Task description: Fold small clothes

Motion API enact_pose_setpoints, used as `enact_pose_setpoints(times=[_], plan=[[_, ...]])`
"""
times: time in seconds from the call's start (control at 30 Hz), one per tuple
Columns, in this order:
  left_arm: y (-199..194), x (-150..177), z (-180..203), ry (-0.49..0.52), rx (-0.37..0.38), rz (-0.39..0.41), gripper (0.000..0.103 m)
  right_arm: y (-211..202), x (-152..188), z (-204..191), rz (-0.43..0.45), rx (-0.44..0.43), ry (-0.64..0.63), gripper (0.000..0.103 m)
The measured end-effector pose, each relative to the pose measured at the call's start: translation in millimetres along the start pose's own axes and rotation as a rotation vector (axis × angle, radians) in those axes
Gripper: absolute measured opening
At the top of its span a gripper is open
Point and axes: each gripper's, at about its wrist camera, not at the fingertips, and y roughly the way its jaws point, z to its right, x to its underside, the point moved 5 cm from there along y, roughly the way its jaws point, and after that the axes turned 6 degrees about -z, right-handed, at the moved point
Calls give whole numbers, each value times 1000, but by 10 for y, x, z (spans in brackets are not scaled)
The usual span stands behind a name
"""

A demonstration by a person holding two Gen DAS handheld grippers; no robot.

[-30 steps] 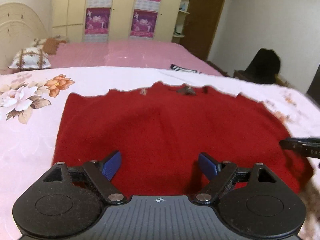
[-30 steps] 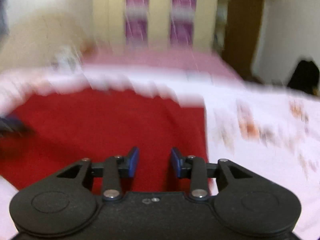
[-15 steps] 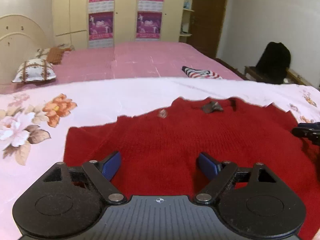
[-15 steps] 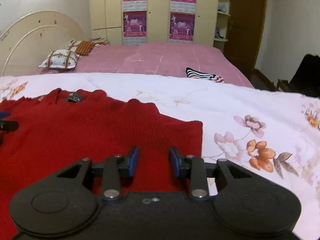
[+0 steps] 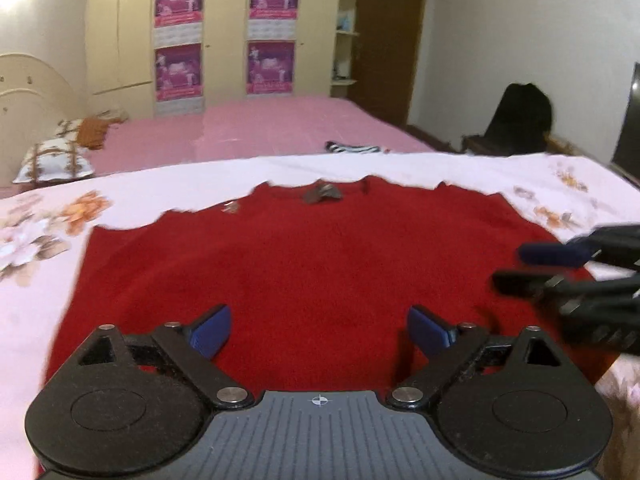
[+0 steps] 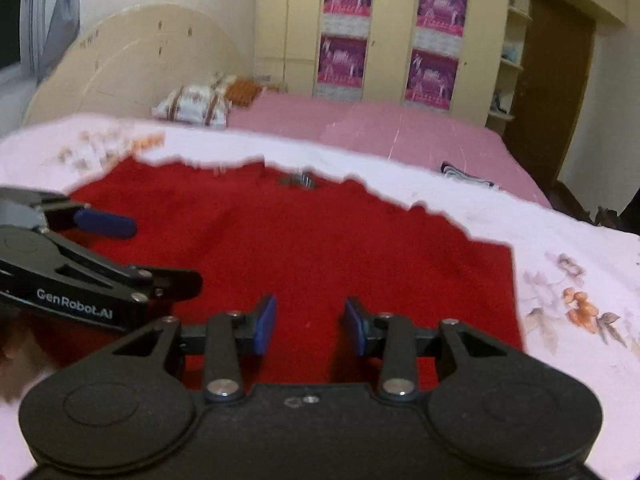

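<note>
Blue-padded fingers of the left gripper [image 5: 319, 330] stand wide apart with nothing between them, hovering above the near part of the red sweater [image 5: 312, 264]; whether they touch the knit cannot be told. Beside it, the right gripper [image 6: 311, 325] also has its jaws parted, more narrowly, and holds nothing, poised over the sweater's near right portion. Each tool shows in the other's camera: the right one enters the left view from the right edge, blurred, and the left one enters the right view from the left edge, white lettering on its black body. The sweater lies spread flat on a pale floral bedspread [image 5: 36, 236], its neckline toward the far side with a small grey tag [image 5: 322, 194] at the collar. Beyond the bedspread is a pink sheet [image 5: 256, 128], on which a striped cloth [image 5: 354, 147] lies near the right edge and patterned pillows [image 5: 54, 154] sit at the left by a cream headboard [image 6: 132, 64]. Cream wardrobes with purple posters [image 5: 178, 0] line the far wall, next to a brown door [image 5: 390, 48].
</note>
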Motion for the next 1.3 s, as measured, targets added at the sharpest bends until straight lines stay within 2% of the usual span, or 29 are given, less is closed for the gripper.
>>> enact_pose_setpoints(times=[0.03,0.1,0.17,0.33,0.57,0.63,0.67,0.7,0.77,0.87,1.03,1.17,1.3], plan=[[62,94,-41,2,-16,-25,95,-1,30,33,-1,14,-5,38],[80,161,-21,40,-27,-4,96,154,193,76,-107,39,-9,40],[48,133,25,57,-51,-28,97,155,179,39,-99,52,-37,40],[-121,79,22,17,-42,-41,97,-25,83,60,-71,21,17,44],[-263,187,9,26,-53,-45,97,-307,225,85,-67,42,20,45],[-158,292,-65,20,-58,-103,97,-263,320,169,-102,80,32,50],[-137,345,-114,11,-49,-107,97,-177,393,228,-155,108,43,52],[-162,355,-135,10,-46,-97,97,-107,456,296,-195,112,60,55],[-245,356,-183,8,-72,-103,97,-159,450,418,-190,78,120,54],[-446,404,-315,-53,-70,-83,97,-302,428,502,-158,111,129,53],[-777,644,-556,-178,-60,-73,97,-531,497,465,-111,90,146,49],[-885,855,-647,-287,-28,-87,97,-629,526,361,-94,65,163,49],[-873,918,-596,-299,-19,-98,96,-651,523,207,-94,42,155,49]])
